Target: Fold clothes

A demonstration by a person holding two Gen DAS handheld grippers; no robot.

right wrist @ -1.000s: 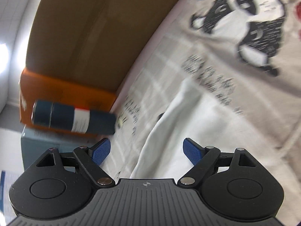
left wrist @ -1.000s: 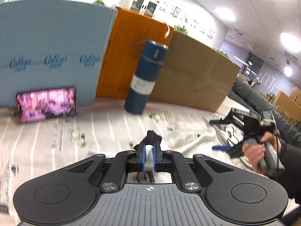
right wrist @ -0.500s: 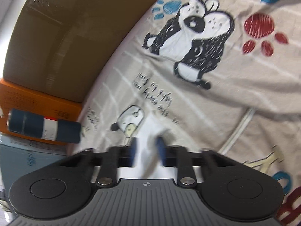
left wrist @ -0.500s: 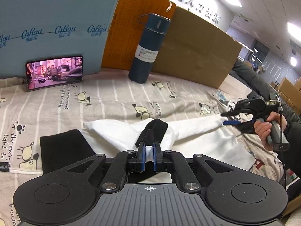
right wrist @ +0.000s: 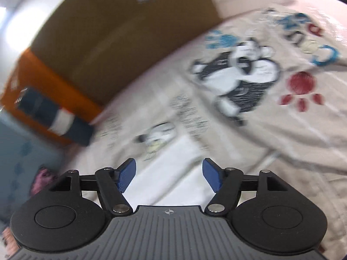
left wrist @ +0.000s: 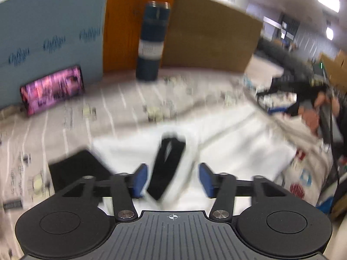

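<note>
A white garment [left wrist: 234, 149] with black trim lies spread on the printed bedsheet [left wrist: 71, 121]. Its black collar piece [left wrist: 167, 169] sits between the blue pads of my left gripper [left wrist: 172, 179], whose jaws are opening and do not press on it. A black sleeve end [left wrist: 76, 166] lies to the left. In the right wrist view a white strip of the garment [right wrist: 173, 173] runs under my right gripper [right wrist: 169, 175], whose jaws are opening with the pads clear of the cloth. The right gripper [left wrist: 282, 106] also shows at the right of the left wrist view, held by a hand [left wrist: 314, 117].
A dark blue flask [left wrist: 153, 41] stands at the back beside an orange box [left wrist: 130, 26] and a brown cardboard sheet [left wrist: 212, 41]. A phone with a lit screen [left wrist: 52, 88] leans on a light blue board [left wrist: 52, 28]. The sheet carries a cartoon dog print [right wrist: 238, 80].
Both grippers were shut on the white garment half a second ago and have let go, jaws now apart. The right gripper has lifted and rolled. The garment now lies loose on the sheet.
</note>
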